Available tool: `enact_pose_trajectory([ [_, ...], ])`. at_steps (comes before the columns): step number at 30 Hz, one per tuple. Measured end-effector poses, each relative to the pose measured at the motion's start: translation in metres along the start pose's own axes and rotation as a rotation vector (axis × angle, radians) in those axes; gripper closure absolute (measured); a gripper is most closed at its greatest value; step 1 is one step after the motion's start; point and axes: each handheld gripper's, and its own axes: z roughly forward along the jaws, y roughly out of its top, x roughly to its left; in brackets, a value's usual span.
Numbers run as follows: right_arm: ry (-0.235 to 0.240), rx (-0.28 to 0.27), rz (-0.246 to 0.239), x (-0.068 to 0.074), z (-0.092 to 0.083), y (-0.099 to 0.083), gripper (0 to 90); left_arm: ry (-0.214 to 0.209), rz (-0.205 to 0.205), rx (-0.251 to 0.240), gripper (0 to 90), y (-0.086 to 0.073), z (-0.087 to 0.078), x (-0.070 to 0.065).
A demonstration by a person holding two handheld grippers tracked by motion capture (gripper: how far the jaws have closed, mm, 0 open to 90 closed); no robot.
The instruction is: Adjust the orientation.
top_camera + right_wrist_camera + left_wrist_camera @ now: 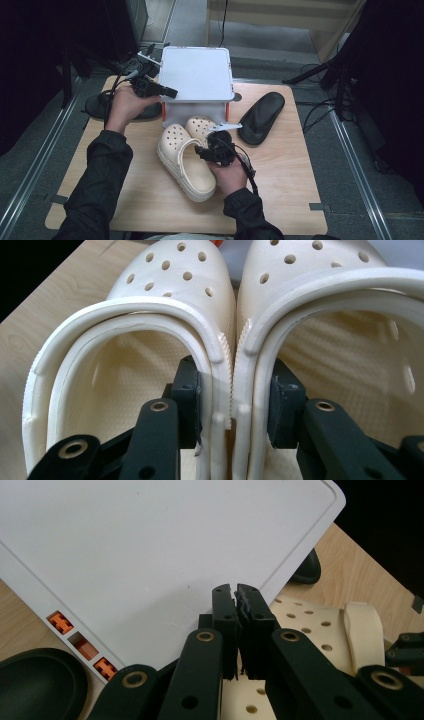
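From above my right tool [209, 150] holds the two clogs [186, 161] together on the desk [280, 175] before the white stand [196, 74], my left tool [234, 591] rests closed and empty, and close-up I keep both inner walls [227, 385] pinched evenly while lifting.

Cream clogs [165, 285]: matt foam-like plastic, pebbled inside. Surface [280, 175]: pale wood grain. White box lid [150, 555]: smooth plastic.
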Motion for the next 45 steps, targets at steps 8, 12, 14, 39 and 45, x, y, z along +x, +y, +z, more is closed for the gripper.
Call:
enact_pose_trajectory([
  [8,-0.034,-0.024,0.016,-0.017,0.009,0.022,65.3,0.005,-0.001,0.004,86.7,0.000,-0.001,0.001],
  [12,-0.057,-0.024,0.043,-0.029,0.020,0.030,65.3,-0.003,-0.005,0.005,86.8,0.000,0.000,0.001],
  [14,-0.064,-0.028,0.062,-0.034,0.026,0.033,65.3,-0.005,-0.008,0.003,86.8,0.000,0.000,0.001],
  [39,-0.191,-0.100,0.101,-0.040,0.076,0.061,64.2,-0.003,0.001,0.000,86.1,-0.001,0.000,0.001],
  [45,-0.186,-0.087,0.064,-0.035,0.077,0.060,58.0,-0.001,0.002,0.002,86.1,-0.001,0.000,0.001],
])
